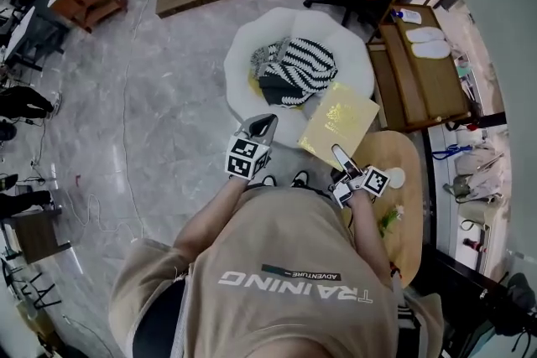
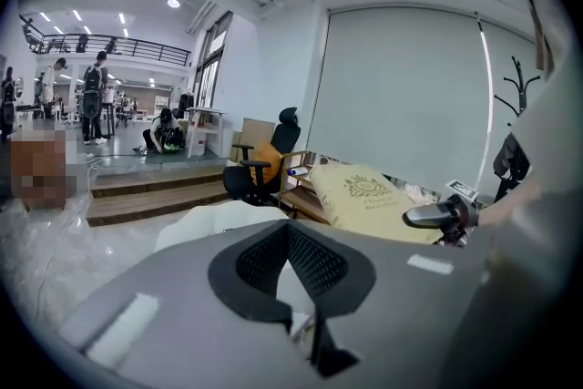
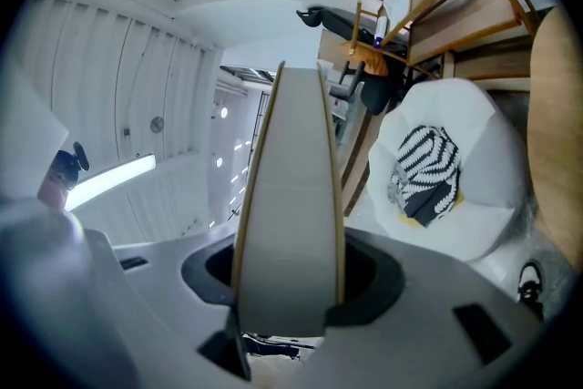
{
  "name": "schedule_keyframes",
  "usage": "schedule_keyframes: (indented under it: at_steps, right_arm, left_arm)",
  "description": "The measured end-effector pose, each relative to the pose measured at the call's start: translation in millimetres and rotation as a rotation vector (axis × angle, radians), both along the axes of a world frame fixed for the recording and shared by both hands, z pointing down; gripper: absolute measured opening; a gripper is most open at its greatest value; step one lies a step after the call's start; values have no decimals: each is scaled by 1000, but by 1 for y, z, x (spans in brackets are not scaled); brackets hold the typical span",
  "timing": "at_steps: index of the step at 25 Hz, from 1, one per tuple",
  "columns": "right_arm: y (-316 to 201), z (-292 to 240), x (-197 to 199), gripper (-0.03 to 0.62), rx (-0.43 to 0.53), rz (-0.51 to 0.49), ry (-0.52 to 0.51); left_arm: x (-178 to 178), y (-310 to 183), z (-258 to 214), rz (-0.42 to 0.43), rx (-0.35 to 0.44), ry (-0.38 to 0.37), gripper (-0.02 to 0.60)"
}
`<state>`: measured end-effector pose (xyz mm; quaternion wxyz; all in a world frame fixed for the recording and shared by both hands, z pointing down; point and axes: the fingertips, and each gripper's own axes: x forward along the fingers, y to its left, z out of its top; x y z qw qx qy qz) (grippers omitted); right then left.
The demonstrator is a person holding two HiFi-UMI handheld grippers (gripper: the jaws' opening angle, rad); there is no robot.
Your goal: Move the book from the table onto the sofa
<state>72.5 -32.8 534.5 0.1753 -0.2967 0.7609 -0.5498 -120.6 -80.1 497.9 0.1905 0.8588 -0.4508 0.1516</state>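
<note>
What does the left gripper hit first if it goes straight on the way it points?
Probably the white sofa. The left gripper points slightly down at its near rim, and nothing shows between them. Depth is hard to judge from these views.

Left tongs (image 1: 262, 127) pressed together, empty, tipped downward, right tongs (image 1: 342, 157) level, clamped on book (image 1: 339, 120) edge, left arm (image 1: 210, 212) and right arm (image 1: 369, 230) reaching forward.

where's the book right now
In the head view the book is right of centre, clamped in the right claw. It is at the right edge of the white sofa, between that and the round wooden table.
</note>
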Motion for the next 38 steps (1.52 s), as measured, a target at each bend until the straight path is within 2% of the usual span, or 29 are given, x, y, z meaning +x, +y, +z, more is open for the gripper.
schedule_keyframes:
  at_steps: [9,17,20,23,30,36,38]
  right_arm:
    - [-16,31,29,219,-26,-115,26]
    - [-34,32,12,219,-65,-182,-47]
    - [-41,26,3,219,-47,-227,-19]
    - [-51,36,0,219,-65,-221,7]
    - [-83,61,-5,219,-196,-140,47]
    - [-132,66,-28,219,-221,-115,102]
    - [-149,62,-44,219,-192,-124,122]
  left_arm:
    - [30,-6,13,-60,-40,-29,-2]
    - [40,-28,15,-79,-44,-36,-2]
    - [37,-42,15,-82,-44,-27,-2]
    - [30,-55,21,-76,-58,-24,-2]
    - [12,-105,43,-46,-108,16,-2]
    - [-19,-163,43,-18,-86,33,-2]
    - [-35,-180,44,-19,-85,35,-2]
